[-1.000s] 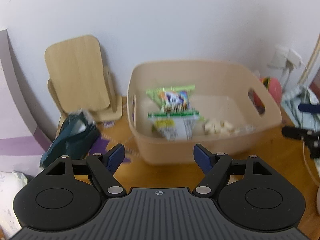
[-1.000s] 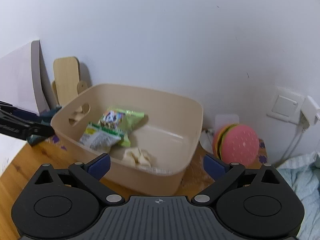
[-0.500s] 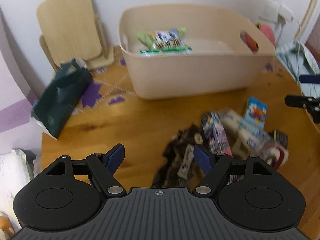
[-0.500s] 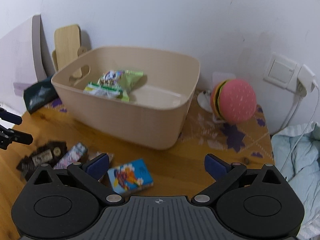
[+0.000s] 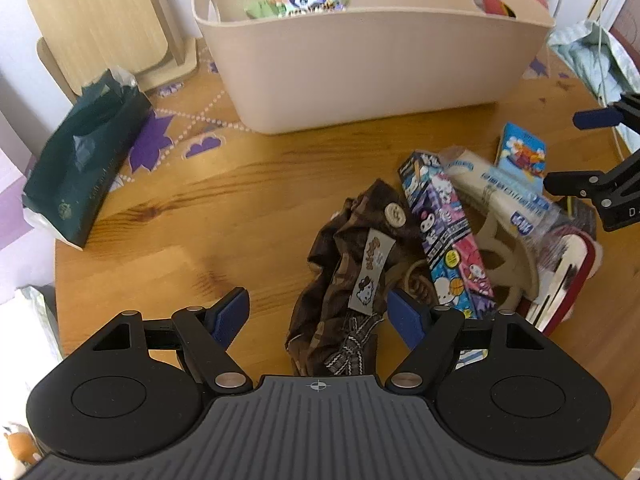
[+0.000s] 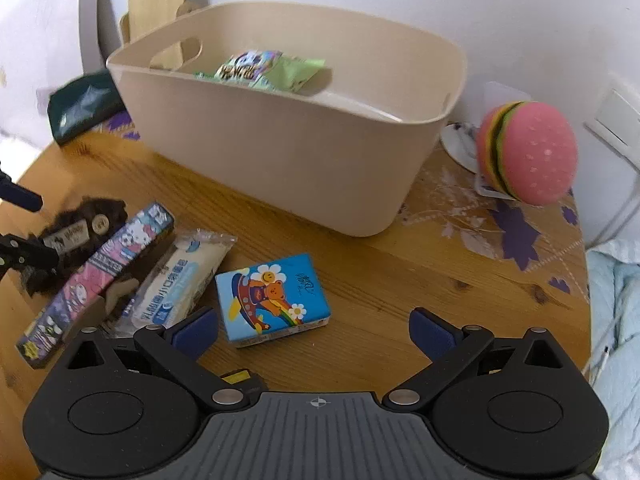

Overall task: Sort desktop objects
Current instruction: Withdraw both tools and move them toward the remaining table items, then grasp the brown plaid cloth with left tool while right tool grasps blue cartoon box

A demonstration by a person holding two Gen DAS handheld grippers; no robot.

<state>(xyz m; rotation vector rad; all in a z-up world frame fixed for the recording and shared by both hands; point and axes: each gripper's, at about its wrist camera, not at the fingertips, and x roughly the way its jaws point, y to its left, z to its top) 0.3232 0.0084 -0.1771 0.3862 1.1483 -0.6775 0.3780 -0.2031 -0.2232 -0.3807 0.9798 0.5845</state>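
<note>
A beige bin (image 5: 372, 64) (image 6: 280, 136) stands at the back of the round wooden table (image 5: 192, 208) with snack packets (image 6: 264, 70) inside. In front of it lies a pile: a brown plaid cloth (image 5: 352, 276), a long cartoon box (image 5: 444, 232) (image 6: 100, 268), a white wrapped packet (image 5: 500, 192) (image 6: 184, 280) and a small blue tissue pack (image 6: 272, 300) (image 5: 520, 152). My left gripper (image 5: 318, 316) is open just above the cloth's near end. My right gripper (image 6: 314, 330) is open, with the blue pack just ahead between its fingers, untouched.
A dark green bag (image 5: 80, 164) lies at the left, with a wooden stand (image 5: 100, 20) behind it against the wall. A pink burger toy (image 6: 528, 152) sits right of the bin. Pale blue fabric (image 6: 616, 320) hangs off the table's right edge.
Both grippers have dropped and tilted downward from facing the bin to looking at the table; the pile of objects has come into view close under them. Both stayed open.
</note>
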